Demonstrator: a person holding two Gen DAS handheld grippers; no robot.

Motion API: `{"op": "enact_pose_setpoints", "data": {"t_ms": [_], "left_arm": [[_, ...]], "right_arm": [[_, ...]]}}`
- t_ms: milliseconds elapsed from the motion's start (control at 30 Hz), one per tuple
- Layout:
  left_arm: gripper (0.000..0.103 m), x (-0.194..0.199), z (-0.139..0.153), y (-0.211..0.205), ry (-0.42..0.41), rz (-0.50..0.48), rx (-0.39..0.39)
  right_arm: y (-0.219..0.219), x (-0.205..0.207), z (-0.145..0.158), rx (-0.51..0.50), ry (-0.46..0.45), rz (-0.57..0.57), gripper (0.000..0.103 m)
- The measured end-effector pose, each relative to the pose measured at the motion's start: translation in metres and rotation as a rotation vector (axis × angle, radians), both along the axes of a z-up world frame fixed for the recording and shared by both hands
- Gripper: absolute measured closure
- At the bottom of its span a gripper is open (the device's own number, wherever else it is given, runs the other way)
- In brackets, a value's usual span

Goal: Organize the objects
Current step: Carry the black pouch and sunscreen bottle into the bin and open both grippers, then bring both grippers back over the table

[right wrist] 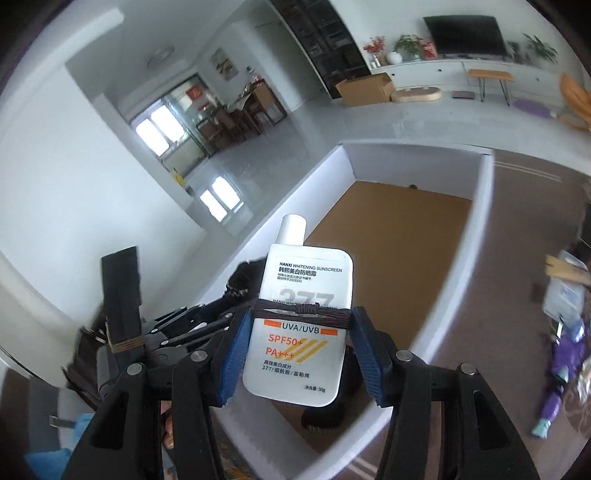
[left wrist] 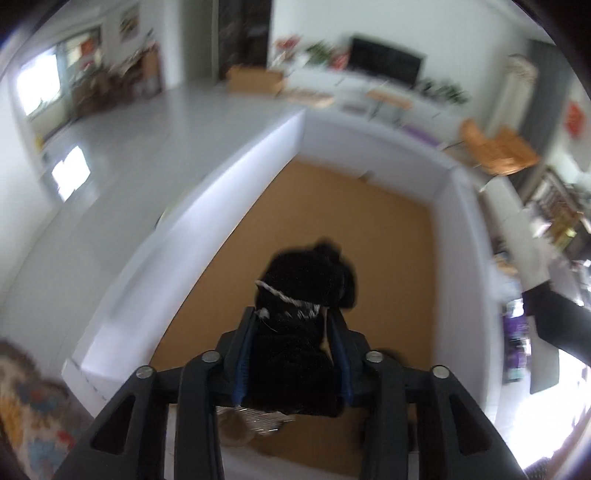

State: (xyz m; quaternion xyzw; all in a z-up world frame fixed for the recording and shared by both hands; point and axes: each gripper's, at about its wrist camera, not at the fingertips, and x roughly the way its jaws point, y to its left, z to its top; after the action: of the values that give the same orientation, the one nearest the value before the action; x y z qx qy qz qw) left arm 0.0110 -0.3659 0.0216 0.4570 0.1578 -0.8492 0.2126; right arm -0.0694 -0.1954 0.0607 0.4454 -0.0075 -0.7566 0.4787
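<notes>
You held the left hand-held gripper (left wrist: 293,325) over the open box (left wrist: 458,206), a fabric item (left wrist: 303,295) clamped between its fingers. Your right hand-held gripper (right wrist: 301,332) stood just right of it, gripping a sunscreen bottle (right wrist: 303,317) upright, cap toward the box's (right wrist: 484,229) far wall. The floor (right wrist: 280,147) lay beyond the box, a television (right wrist: 465,35) against the far wall.

Both wrist views down into white box (left wrist: 373,147) (right wrist: 417,155)
</notes>
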Motion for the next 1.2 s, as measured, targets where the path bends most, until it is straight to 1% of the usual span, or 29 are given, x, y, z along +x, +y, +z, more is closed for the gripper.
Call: {"op": "enact_pose_setpoints", "data": {"t_ms": [33, 67, 100, 133, 167, 200, 267, 300, 333, 433, 467, 533, 567, 600, 667, 767, 833, 867, 900, 967, 1033, 1100, 1200], "left_arm": [[0.058, 0.0, -0.007, -0.004, -0.019, 0.019, 0.006], [0.049, 0.0, -0.011, -0.007, -0.034, 0.037, 0.007], [0.033, 0.003, -0.015, -0.009, -0.049, 0.055, 0.0], [0.025, 0.005, -0.016, -0.009, -0.055, 0.067, -0.014], [0.016, 0.007, -0.015, -0.006, -0.05, 0.071, -0.032], [0.016, 0.01, -0.011, -0.003, -0.034, 0.074, -0.06], [0.016, 0.013, -0.007, 0.001, -0.015, 0.079, -0.086], [0.016, 0.014, -0.003, 0.007, 0.01, 0.085, -0.09], [0.016, 0.015, -0.001, 0.008, 0.029, 0.086, -0.084], [0.016, 0.012, 0.009, 0.033, 0.103, 0.054, -0.042], [0.016, 0.01, 0.012, 0.045, 0.125, 0.03, -0.031], [0.016, 0.002, 0.022, 0.077, 0.174, -0.049, -0.023], [0.016, -0.002, 0.028, 0.095, 0.194, -0.093, -0.026], [0.016, -0.005, 0.034, 0.121, 0.221, -0.161, -0.028], [0.016, -0.014, 0.042, 0.164, 0.254, -0.257, -0.018], [0.016, -0.024, 0.043, 0.233, 0.272, -0.429, 0.027], [0.016, -0.033, 0.031, 0.278, 0.245, -0.53, 0.043], [0.016, -0.036, 0.022, 0.296, 0.225, -0.556, 0.04], [0.016, -0.043, 0.009, 0.312, 0.204, -0.576, 0.036], [0.016, -0.051, -0.019, 0.331, 0.162, -0.594, 0.034], [0.016, -0.063, -0.047, 0.341, 0.125, -0.593, 0.022], [0.016, -0.071, -0.071, 0.341, 0.092, -0.573, 0.0], [0.016, -0.078, -0.087, 0.334, 0.076, -0.541, 0.012]], "right_arm": [[-0.011, 0.003, -0.008, 0.017, 0.015, 0.01, 0.048], [-0.027, 0.006, -0.019, 0.061, 0.037, 0.031, 0.047], [-0.036, 0.007, -0.029, 0.106, 0.046, 0.045, 0.04], [-0.043, 0.009, -0.038, 0.156, 0.053, 0.055, 0.028], [-0.046, 0.013, -0.045, 0.187, 0.06, 0.06, 0.025], [-0.042, 0.017, -0.044, 0.177, 0.074, 0.06, 0.024], [-0.028, 0.019, -0.041, 0.162, 0.117, 0.037, 0.021], [-0.016, 0.02, -0.036, 0.148, 0.152, 0.014, 0.016], [-0.003, 0.021, -0.031, 0.133, 0.181, -0.009, 0.011], [0.045, 0.018, -0.023, 0.106, 0.288, -0.108, 0.005], [0.059, 0.018, -0.018, 0.108, 0.311, -0.135, 0.005], [0.103, 0.019, -0.025, 0.132, 0.393, -0.226, 0.004], [0.127, 0.017, -0.034, 0.159, 0.443, -0.283, 0.003], [0.148, 0.015, -0.042, 0.194, 0.477, -0.333, 0.001], [0.196, 0.004, -0.071, 0.298, 0.515, -0.434, 0.0], [0.262, -0.018, -0.11, 0.439, 0.495, -0.569, 0.0], [0.298, -0.026, -0.121, 0.483, 0.471, -0.642, 0.0], [0.315, -0.031, -0.125, 0.498, 0.446, -0.682, 0.0], [0.33, -0.04, -0.129, 0.506, 0.402, -0.73, 0.0], [0.352, -0.053, -0.135, 0.489, 0.323, -0.799, 0.0], [0.361, -0.053, -0.138, 0.488, 0.286, -0.819, 0.0], [0.363, -0.059, -0.146, 0.523, 0.263, -0.815, 0.0], [0.361, -0.063, -0.154, 0.559, 0.237, -0.796, 0.0]]}}
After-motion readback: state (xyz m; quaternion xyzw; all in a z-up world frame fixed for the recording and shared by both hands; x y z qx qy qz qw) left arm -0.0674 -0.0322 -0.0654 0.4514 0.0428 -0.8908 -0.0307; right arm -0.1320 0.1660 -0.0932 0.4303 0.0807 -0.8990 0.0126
